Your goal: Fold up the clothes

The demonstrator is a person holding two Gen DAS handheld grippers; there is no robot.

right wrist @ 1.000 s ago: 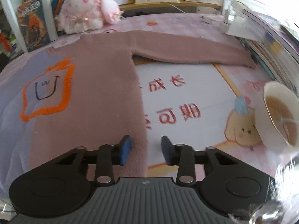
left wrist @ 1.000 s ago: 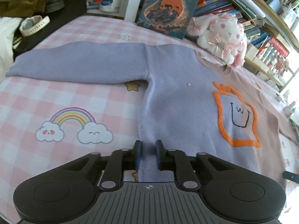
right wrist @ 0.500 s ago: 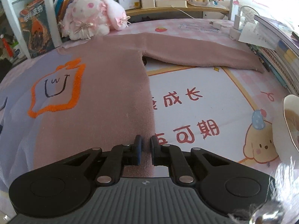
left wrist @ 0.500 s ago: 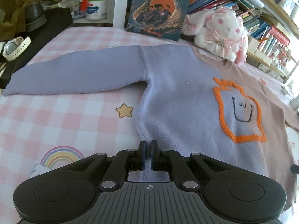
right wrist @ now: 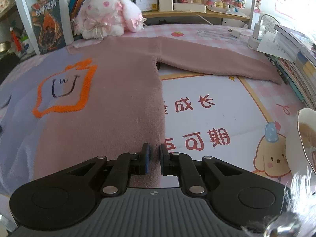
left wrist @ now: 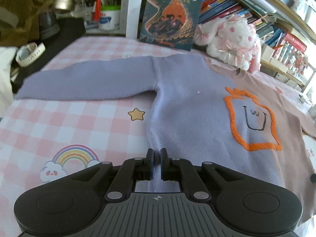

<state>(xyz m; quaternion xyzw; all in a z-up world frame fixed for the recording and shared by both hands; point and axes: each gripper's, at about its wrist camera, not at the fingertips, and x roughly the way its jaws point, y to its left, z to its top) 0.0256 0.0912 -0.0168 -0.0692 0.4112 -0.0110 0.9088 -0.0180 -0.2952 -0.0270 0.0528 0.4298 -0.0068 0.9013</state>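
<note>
A two-tone sweater (left wrist: 189, 106), lilac on one half and dusty pink on the other, lies flat with sleeves spread, stretching away from both grippers. The left gripper (left wrist: 156, 163) pinches the lilac hem corner, its fingers easing apart slightly; the right gripper (right wrist: 153, 161) likewise grips the pink hem corner. Beneath is a pink checked bench (left wrist: 79, 122); beyond the fingers sit a plush rabbit (right wrist: 106, 17) and bookshelves (left wrist: 237, 13).

Crowded bookshelves (left wrist: 227, 9) back a daylit table with pink checked cover (left wrist: 59, 118).
</note>
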